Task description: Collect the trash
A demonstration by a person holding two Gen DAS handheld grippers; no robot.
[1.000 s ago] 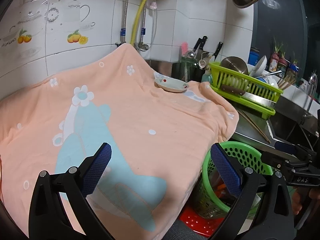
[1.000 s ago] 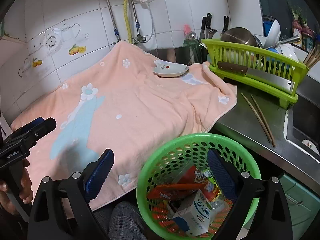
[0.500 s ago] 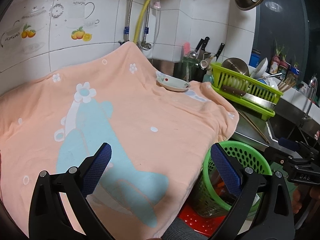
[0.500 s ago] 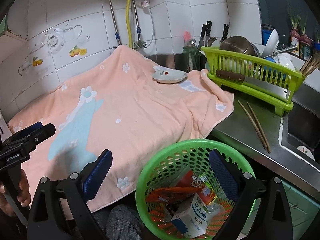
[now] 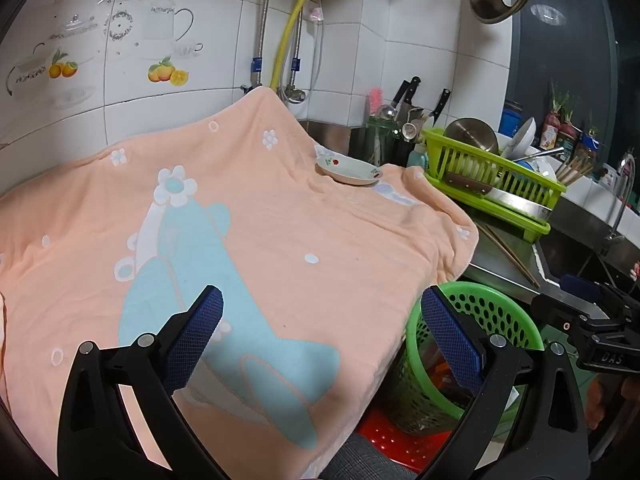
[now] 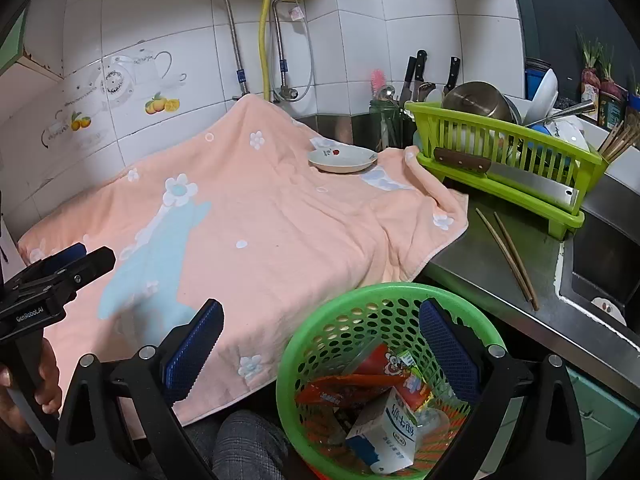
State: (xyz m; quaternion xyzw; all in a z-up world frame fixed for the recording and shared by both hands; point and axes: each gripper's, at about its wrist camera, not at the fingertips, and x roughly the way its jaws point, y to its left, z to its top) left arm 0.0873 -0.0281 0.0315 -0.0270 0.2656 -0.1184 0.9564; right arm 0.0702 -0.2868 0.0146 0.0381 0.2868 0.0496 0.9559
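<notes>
Jaws of both grippers spread wide, nothing pinched. Left gripper (image 5: 322,334): hovering over near edge of peach flowered towel (image 5: 256,224) draped across counter. Right gripper (image 6: 320,344): hovering above green mesh wastebasket (image 6: 312,344), standing low at near right, just beside towel's hanging edge. Basket contents: white milk carton (image 6: 386,428), red and orange snack wrappers (image 6: 352,388). Towel surface: no loose trash visible; only a shallow painted dish (image 6: 340,159) at far right corner. Right of towel: steel counter with pair of chopsticks (image 6: 508,254), lime dish rack (image 6: 504,164) holding a cleaver, pans and bowls; knives and utensil jar far behind; sink at far right. Step in hand, by judgement: collection apparently at or near its end, trash already in basket, grippers idle between moves. Next move, by judgement: a scan of counter for any remaining litter, otherwise withdrawal; chopsticks and dish read as kitchenware, not refuse. Change from half a second ago: slight only; both views sit a touch higher and further back, basket contents and towel unshifted, jaws at same spread.
</notes>
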